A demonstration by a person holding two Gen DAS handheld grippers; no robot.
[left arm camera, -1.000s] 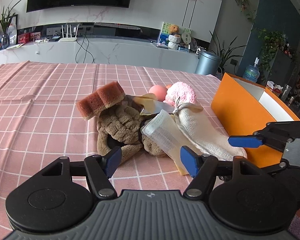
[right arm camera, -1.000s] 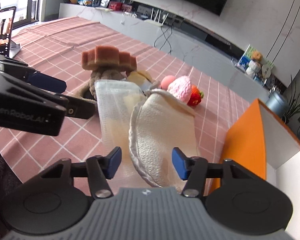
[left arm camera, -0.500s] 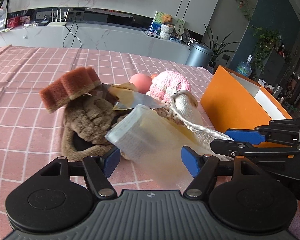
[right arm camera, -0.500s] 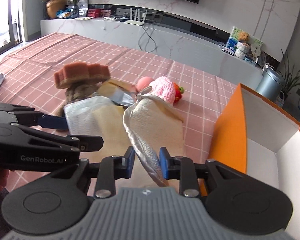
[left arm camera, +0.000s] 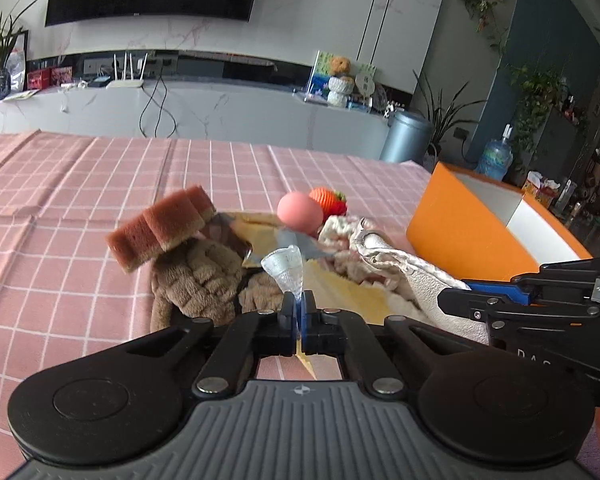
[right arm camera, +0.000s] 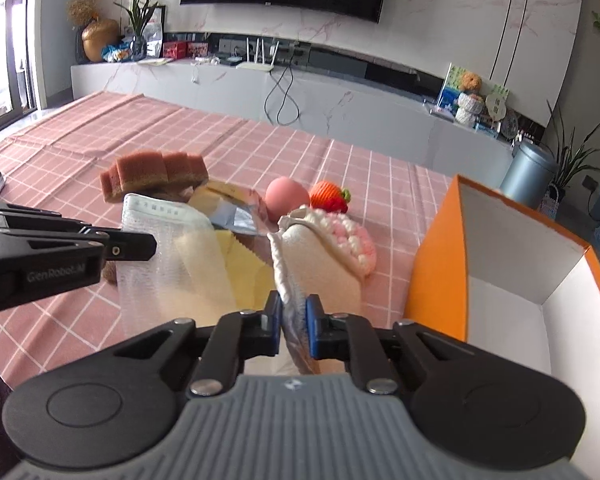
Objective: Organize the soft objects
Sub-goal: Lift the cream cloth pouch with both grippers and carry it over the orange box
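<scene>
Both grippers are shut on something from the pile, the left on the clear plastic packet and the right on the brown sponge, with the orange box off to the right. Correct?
Not quite. The right gripper is shut on the cream cloth, not the brown sponge, which rests untouched atop the pile; the right wrist view shows this. The left gripper does pinch the clear plastic packet, and the orange box sits right.

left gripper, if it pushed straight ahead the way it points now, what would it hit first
The left gripper, shut on the clear plastic pouch, would probably first meet the silver foil packet just beyond, then the pink ball. Depth is unclear.
</scene>
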